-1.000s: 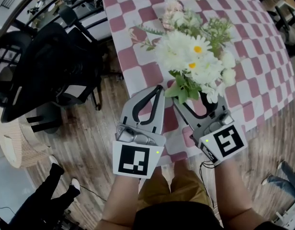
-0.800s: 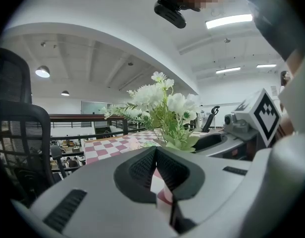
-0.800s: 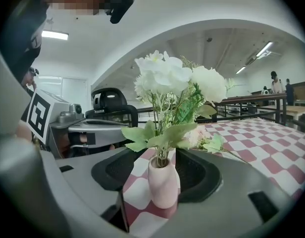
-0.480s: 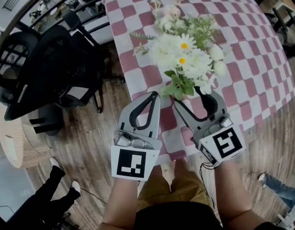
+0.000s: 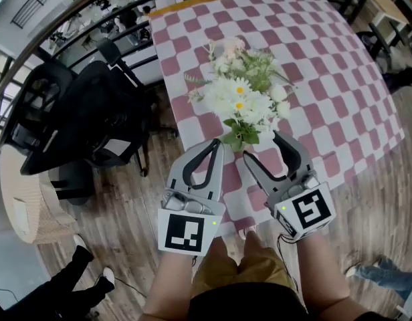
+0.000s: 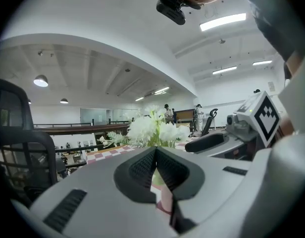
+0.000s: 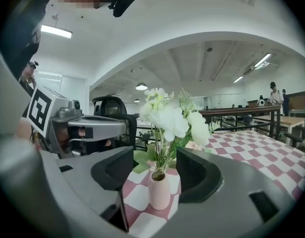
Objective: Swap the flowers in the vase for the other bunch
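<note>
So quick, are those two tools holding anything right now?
Left tool: closed, holding nothing.
Right tool: open, empty; the pink vase sits just ahead of it, untouched.

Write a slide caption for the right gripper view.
Open right gripper facing a pink vase of white flowers on a checked cloth.

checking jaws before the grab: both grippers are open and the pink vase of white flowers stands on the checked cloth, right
Only the right gripper is open; the left gripper has its jaws together, as the left gripper view shows. The pink vase of white flowers does stand on the checked cloth.
</note>
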Available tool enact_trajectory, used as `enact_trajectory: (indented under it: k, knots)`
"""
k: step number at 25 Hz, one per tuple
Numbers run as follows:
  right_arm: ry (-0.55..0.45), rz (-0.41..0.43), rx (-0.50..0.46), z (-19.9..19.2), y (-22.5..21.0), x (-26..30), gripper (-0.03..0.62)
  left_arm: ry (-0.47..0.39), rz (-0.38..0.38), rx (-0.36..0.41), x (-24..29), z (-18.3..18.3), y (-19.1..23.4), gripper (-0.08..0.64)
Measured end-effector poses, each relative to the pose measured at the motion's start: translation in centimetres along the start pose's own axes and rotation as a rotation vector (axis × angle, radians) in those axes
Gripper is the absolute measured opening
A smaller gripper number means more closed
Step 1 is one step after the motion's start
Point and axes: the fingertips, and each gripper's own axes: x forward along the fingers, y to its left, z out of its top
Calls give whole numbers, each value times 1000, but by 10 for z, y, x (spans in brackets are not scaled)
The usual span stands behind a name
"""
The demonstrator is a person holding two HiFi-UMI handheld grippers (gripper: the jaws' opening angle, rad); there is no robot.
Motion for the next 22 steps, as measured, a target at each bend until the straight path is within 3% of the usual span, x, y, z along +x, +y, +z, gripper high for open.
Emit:
enact_trajectory:
  k: [12,22]
  knots:
    - [-99,11,-59,65,17,-40,253,-83,-65,150,-13,81,-32,9]
    - [-191,34,-157,119,28,-67,253,-159,-93,187,-23,132,-55,9]
